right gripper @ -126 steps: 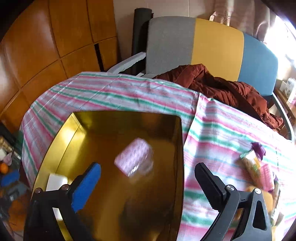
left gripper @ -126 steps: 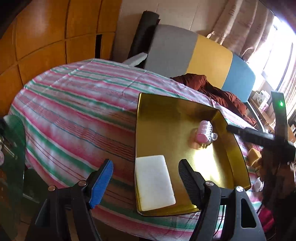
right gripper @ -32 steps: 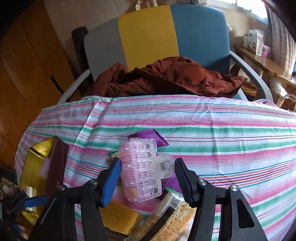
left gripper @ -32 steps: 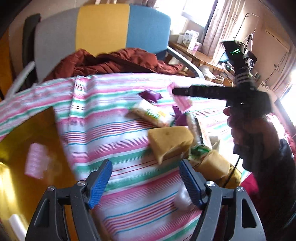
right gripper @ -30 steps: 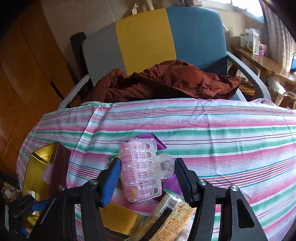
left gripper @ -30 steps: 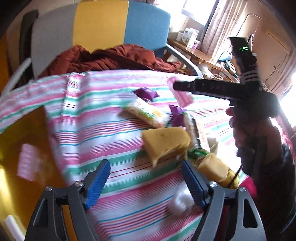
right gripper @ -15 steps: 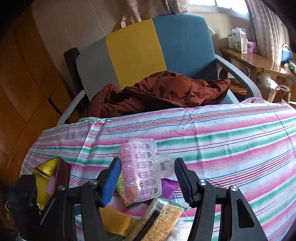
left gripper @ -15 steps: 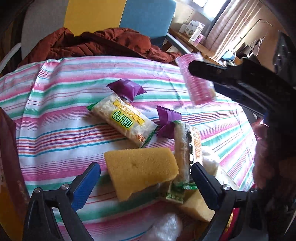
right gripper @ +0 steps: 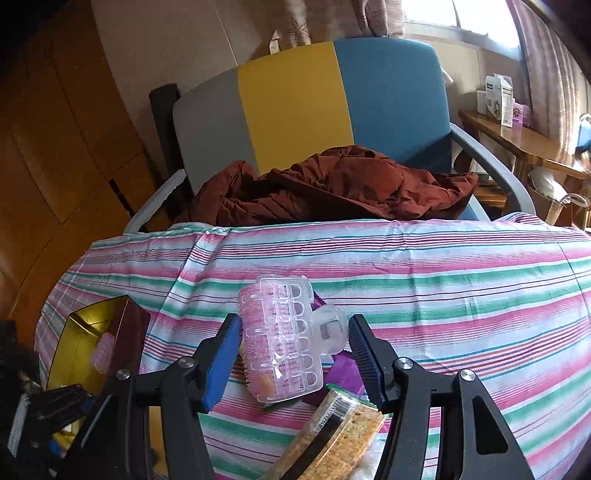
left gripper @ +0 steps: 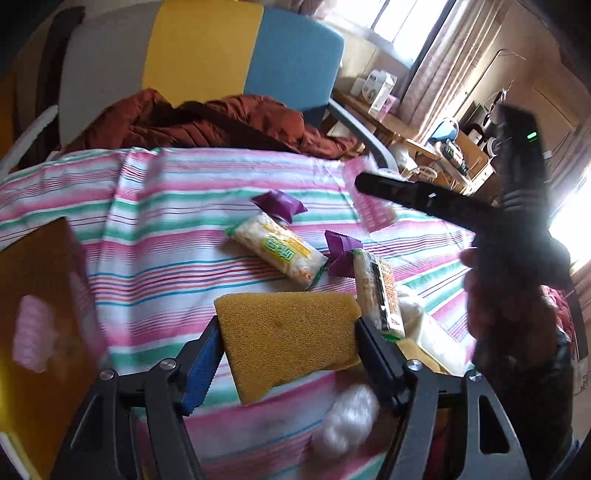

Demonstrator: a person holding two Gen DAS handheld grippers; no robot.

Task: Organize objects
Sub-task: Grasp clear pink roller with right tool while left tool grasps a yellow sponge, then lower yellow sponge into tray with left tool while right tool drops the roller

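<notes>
Pinching yellow sponge (left gripper: pixel 288 336) in left tool (left gripper: pixel 286 354), right tool (right gripper: pixel 291 354) gripping pink hair claw (right gripper: pixel 282 339), packet writing unreadable.

Tricolour armchair (right gripper: pixel 332 110), sunlit curtained window (left gripper: pixel 399 22)

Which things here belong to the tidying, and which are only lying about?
Job: yellow sponge in left tool; pink hair clip in right tool; gold tray; snack packets.

Lying about: brown jacket; chair.
</notes>
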